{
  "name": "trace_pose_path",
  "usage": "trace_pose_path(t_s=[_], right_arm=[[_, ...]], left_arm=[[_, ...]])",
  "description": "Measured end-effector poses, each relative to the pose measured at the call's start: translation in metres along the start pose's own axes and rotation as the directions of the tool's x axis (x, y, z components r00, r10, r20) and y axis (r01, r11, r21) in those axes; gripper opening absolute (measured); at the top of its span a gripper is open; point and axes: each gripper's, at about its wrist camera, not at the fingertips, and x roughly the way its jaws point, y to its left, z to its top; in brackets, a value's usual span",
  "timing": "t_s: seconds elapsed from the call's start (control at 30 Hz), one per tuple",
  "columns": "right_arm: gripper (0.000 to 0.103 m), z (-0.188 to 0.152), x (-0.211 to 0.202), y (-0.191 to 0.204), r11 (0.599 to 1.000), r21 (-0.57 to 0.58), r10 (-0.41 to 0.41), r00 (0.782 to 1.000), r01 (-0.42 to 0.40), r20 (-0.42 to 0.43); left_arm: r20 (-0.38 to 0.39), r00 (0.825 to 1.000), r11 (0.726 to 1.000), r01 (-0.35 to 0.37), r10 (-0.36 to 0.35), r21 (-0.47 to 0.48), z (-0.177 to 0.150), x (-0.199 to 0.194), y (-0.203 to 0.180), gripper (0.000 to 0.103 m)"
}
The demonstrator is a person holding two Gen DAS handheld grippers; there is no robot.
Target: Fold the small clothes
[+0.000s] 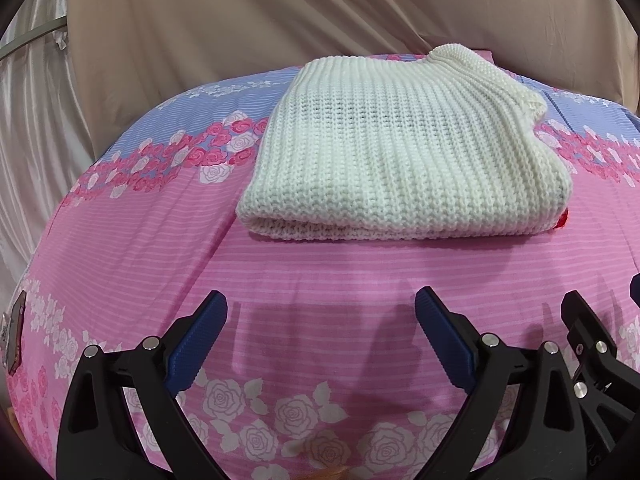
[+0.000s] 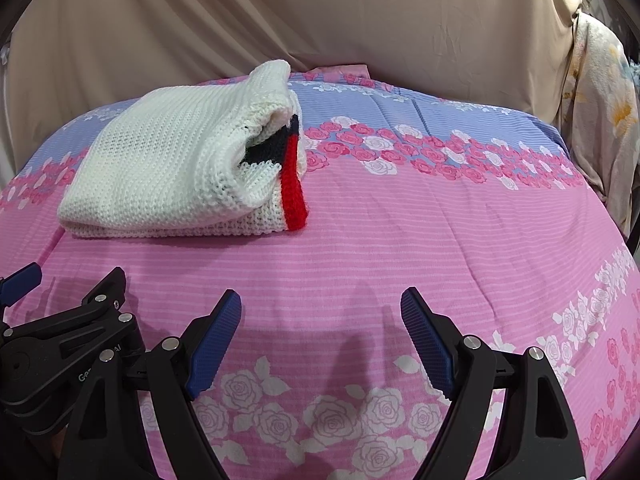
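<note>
A white knitted sweater lies folded into a thick rectangle on the pink floral bedsheet. In the right wrist view the same sweater sits far left, with a red and dark band showing at its right edge. My left gripper is open, empty, and hovers over bare sheet in front of the sweater's near fold. My right gripper is open and empty too, to the right of the left one, whose black frame shows at the lower left.
The sheet covers a bed or table with a blue rose-patterned band at the far side. Beige draped cloth hangs behind. A pale floral fabric hangs at the far right. Open sheet stretches right of the sweater.
</note>
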Motion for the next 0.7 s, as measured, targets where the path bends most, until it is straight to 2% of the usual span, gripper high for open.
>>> trace_pose_path(t_s=[0.7], right_arm=[[0.080, -0.0014, 0.0004, -0.0044, 1.000, -0.029, -0.006, 1.000, 0.006, -0.009]], left_arm=[[0.000, 1.000, 1.000, -0.022, 0.022, 0.007, -0.0006, -0.0013, -0.0019, 0.090]])
